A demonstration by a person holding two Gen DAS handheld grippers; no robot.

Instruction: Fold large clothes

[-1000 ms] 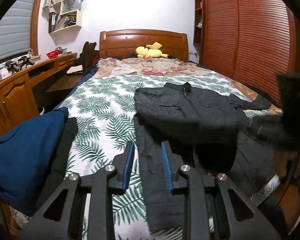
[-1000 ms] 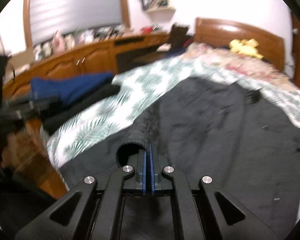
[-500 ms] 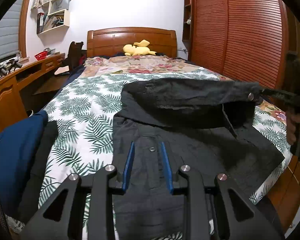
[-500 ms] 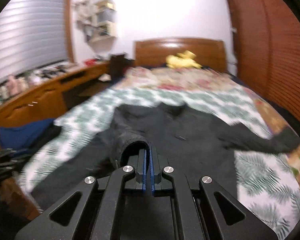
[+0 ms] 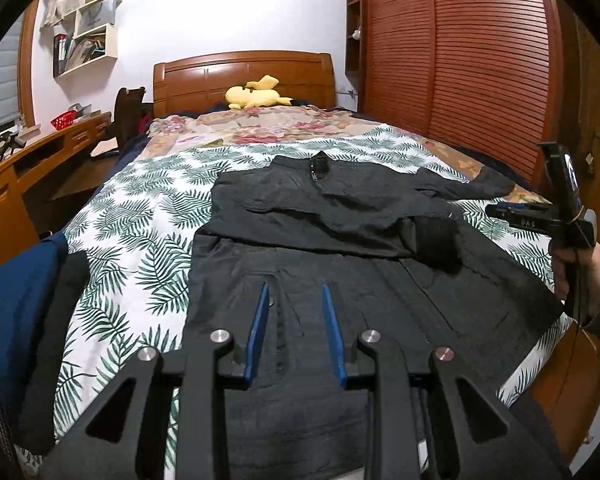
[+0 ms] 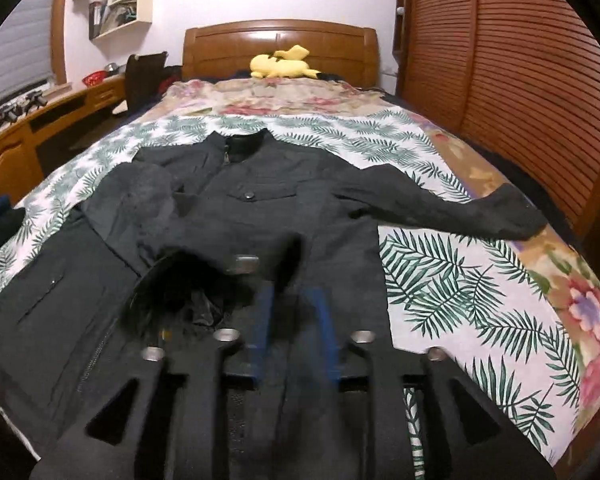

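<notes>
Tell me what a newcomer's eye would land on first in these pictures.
A large black jacket lies spread across the palm-leaf bedspread, one sleeve folded over its chest, the other stretched toward the wardrobe side. A yellow plush toy sits by the wooden headboard. Both grippers, left and right, are open above the hem.

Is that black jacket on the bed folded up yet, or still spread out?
Partly folded. The black jacket lies flat on the bed; one sleeve is folded across its front, the other sleeve still stretches out sideways.
</notes>
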